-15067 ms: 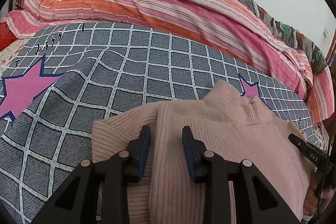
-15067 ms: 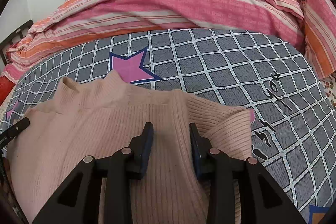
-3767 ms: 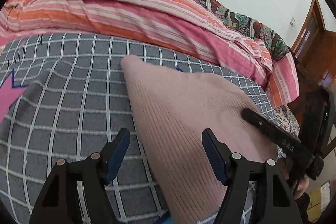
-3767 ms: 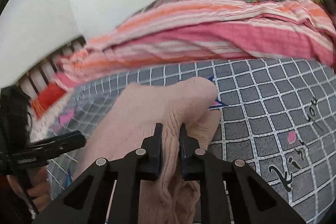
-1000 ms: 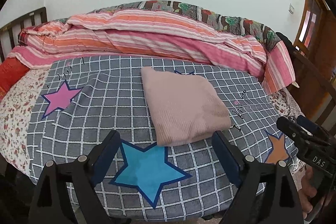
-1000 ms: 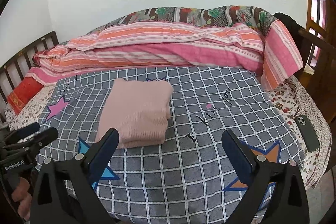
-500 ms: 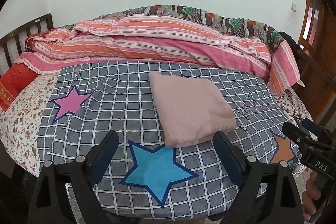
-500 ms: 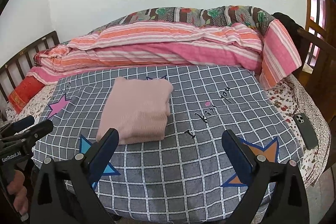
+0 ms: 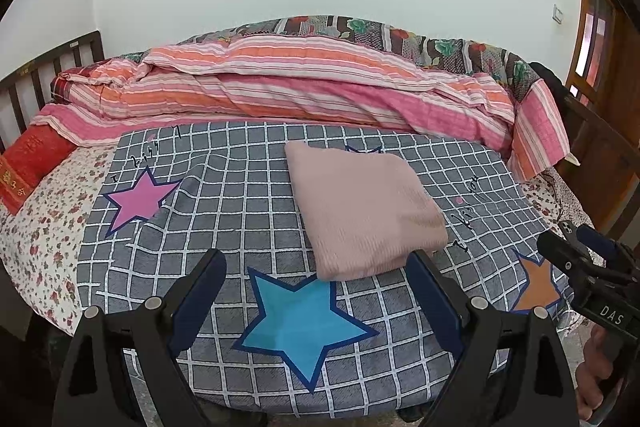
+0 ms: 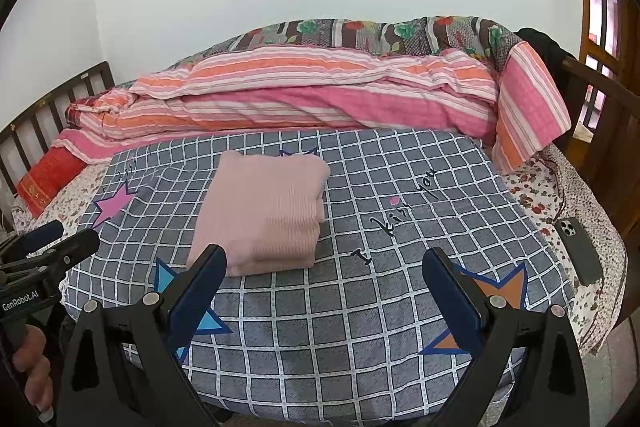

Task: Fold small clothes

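A pink ribbed sweater lies folded into a flat rectangle on the grey checked blanket in the middle of the bed. It also shows in the right wrist view. My left gripper is open and empty, held back from the bed's near edge, well short of the sweater. My right gripper is open and empty too, also back from the bed. Each gripper shows at the edge of the other's view.
A striped pink and orange quilt is piled along the far side of the bed. A red pillow lies at the far left. A phone lies on the floral sheet at the right. A wooden bed frame stands at the right.
Both grippers have drawn a little further back from the bed, so the sweater and blanket look slightly smaller. The sweater has not moved. Both grippers stay open.
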Demonstrator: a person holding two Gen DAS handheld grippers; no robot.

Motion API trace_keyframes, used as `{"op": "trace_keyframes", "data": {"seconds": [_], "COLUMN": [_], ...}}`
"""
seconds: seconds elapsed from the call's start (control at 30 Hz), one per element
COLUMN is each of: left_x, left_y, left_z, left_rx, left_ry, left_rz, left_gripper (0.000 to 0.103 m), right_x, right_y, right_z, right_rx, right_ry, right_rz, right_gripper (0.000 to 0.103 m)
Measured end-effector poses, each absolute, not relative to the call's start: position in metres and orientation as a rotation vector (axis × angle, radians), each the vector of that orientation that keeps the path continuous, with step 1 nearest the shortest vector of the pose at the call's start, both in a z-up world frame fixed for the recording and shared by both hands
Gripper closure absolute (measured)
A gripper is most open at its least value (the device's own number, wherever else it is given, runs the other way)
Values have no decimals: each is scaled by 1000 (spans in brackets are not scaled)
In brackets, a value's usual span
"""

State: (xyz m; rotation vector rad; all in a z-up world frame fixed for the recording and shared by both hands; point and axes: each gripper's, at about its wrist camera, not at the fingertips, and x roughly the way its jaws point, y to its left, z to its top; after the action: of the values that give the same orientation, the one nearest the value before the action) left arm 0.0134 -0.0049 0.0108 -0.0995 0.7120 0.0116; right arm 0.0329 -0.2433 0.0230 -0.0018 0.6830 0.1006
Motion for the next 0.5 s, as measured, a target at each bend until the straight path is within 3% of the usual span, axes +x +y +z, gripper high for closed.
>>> {"op": "trace_keyframes", "data": {"seconds": [0.5], "left_x": [11], "left_y": [-5], "left_z": [12], "left_rx": [-103], "left_ry": [715], "left_rz": [15], "left_gripper": [12], "right_x": [29], "right_y": [-246], "right_z": [26], "right_rx": [6], "right_ry": [680], "right_rz": [99], "right_gripper": [6]}}
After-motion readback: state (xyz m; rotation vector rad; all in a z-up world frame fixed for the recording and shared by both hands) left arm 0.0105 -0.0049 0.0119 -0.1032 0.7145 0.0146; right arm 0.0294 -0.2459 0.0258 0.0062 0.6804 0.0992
